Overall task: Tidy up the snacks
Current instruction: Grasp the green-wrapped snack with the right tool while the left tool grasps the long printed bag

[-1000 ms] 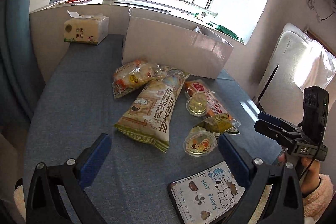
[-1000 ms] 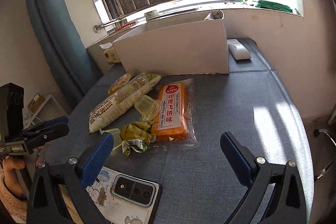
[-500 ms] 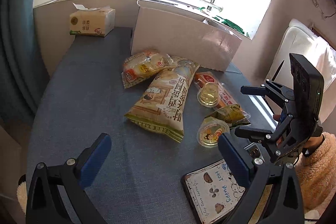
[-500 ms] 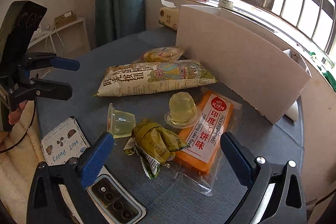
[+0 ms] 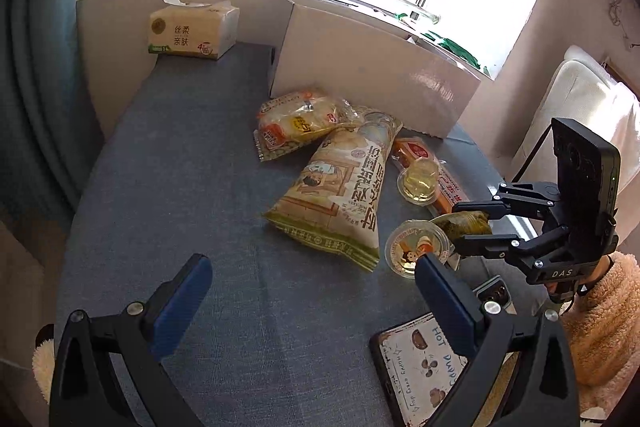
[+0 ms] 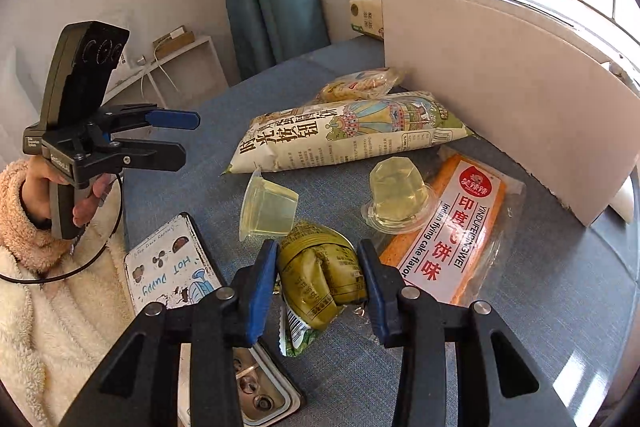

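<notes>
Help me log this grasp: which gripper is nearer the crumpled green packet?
Right. The right gripper straddles the green packet, one finger on each side. The left gripper hangs open over bare tablecloth, well short of it.

Blue-grey table (image 5: 192, 163) (snack packets (image 5: 340, 195), phones (image 6: 168, 267))

Back of surface (image 5: 168, 187): tissue pack (image 5: 192, 31) at the far left corner, cardboard box (image 5: 372, 83) to its right.
Before the box: small snack bag (image 5: 298, 123), its end touching the long snack bag (image 5: 340, 195).
Right of long bag: flat cake packet (image 6: 448, 235) with a jelly cup (image 6: 398, 199) on it.
Near edge: second jelly cup (image 6: 268, 207) on its side; crumpled wrapper (image 6: 320, 275) between the right tool (image 6: 318, 277) fingers; phone (image 6: 168, 267) to their left.
Left tool (image 5: 312, 291): above the bare surface, apart from the snacks.
</notes>
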The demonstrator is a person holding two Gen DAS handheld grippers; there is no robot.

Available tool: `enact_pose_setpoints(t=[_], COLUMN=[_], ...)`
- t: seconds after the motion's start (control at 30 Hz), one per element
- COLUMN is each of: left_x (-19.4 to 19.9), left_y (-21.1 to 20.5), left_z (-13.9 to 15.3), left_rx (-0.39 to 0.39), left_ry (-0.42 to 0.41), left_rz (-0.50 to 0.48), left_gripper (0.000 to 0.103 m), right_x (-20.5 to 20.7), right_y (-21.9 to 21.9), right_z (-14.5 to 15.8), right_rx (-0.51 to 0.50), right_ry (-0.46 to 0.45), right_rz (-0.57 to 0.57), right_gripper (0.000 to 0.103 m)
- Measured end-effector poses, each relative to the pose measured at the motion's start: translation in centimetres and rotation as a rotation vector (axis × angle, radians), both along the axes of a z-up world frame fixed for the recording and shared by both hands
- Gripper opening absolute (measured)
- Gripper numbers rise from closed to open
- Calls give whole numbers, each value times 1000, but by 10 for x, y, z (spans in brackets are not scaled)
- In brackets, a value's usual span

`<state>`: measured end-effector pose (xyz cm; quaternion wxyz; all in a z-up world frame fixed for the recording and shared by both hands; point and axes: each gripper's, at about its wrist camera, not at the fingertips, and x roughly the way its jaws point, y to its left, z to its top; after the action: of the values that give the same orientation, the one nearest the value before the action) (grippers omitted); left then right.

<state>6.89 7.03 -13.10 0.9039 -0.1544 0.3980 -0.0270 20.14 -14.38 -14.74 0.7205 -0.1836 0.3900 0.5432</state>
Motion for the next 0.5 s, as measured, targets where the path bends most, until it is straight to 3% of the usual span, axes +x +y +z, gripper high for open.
enact_pose_setpoints(t=[0.1, 0.27, 0.4, 0.5], left_x=[9, 41, 82, 104], left_y=[0, -7, -20, -23], left_z=[3, 3, -6, -19], left_rx=[3, -13, 66, 30], left_ry=[-2, 28, 115, 158], left_rz=[-11, -61, -76, -100], left_gripper=[103, 103, 103, 103], right_x=[-8, -20, -30, -30], right_y=[-17, -59, -80, -99], right_z=[15, 34, 34, 31], right_rx=[58, 210, 296, 443], right_ry=[-7, 84, 123, 213], right_rz=[-54, -183, -305, -384], right_gripper=[44, 44, 44, 44])
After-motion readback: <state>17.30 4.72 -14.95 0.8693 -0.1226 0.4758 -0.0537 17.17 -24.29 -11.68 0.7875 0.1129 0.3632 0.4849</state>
